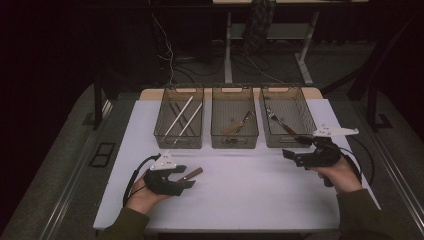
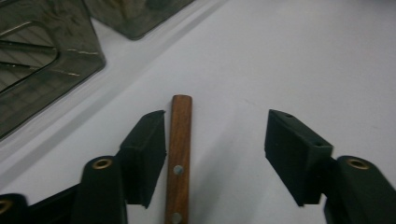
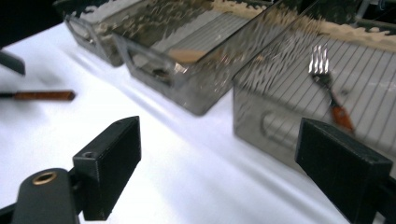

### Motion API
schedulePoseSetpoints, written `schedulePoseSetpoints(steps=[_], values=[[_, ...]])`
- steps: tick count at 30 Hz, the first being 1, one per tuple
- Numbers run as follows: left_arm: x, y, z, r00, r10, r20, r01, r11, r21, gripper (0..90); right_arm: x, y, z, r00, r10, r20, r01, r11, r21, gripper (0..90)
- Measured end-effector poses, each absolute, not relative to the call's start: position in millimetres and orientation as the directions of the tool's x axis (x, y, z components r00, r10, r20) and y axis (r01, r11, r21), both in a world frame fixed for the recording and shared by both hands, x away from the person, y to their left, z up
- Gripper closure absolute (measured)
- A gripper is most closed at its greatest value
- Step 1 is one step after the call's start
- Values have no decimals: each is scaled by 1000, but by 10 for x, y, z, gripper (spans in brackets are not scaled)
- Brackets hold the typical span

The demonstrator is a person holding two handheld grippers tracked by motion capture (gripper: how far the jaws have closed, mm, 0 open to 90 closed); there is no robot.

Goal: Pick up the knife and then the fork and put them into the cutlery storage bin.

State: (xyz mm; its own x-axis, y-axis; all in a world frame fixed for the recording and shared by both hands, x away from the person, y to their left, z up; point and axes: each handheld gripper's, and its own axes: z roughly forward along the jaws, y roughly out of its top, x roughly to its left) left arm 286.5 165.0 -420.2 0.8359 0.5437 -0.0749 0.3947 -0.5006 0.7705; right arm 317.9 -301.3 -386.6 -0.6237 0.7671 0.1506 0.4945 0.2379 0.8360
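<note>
A wooden handle with metal rivets (image 2: 180,154) lies on the white table (image 1: 240,195). My left gripper (image 2: 217,126) is open around it, and the handle sits close to the left jaw. From above, that handle (image 1: 194,173) pokes out past the left gripper (image 1: 184,176) at the table's front left. My right gripper (image 1: 295,148) is open and holds nothing, just in front of the right bin (image 1: 286,143). In the right gripper view the open right gripper (image 3: 219,140) faces that bin, where a fork (image 3: 327,79) lies; the handle (image 3: 44,95) shows at far left.
Three see-through grey bins stand in a row at the back. The left bin (image 1: 178,142) holds pale sticks (image 1: 182,117). The middle bin (image 1: 234,142) holds a wooden-handled utensil (image 1: 239,125). Bare white table lies between the two hands.
</note>
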Motion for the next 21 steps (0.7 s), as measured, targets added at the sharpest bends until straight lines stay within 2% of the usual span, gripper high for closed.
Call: schedulePoseSetpoints(steps=[10,21], values=[[3017,1724,-4251,824,564,-62,423,-538,729,560,2846,-2902,-4174,-627,775,84,473,292,831,125],[2941,1858,-4363,837,542,-80,452,-600,660,615,2723,-2925,-4279,-635,766,101,480,289,829,126]])
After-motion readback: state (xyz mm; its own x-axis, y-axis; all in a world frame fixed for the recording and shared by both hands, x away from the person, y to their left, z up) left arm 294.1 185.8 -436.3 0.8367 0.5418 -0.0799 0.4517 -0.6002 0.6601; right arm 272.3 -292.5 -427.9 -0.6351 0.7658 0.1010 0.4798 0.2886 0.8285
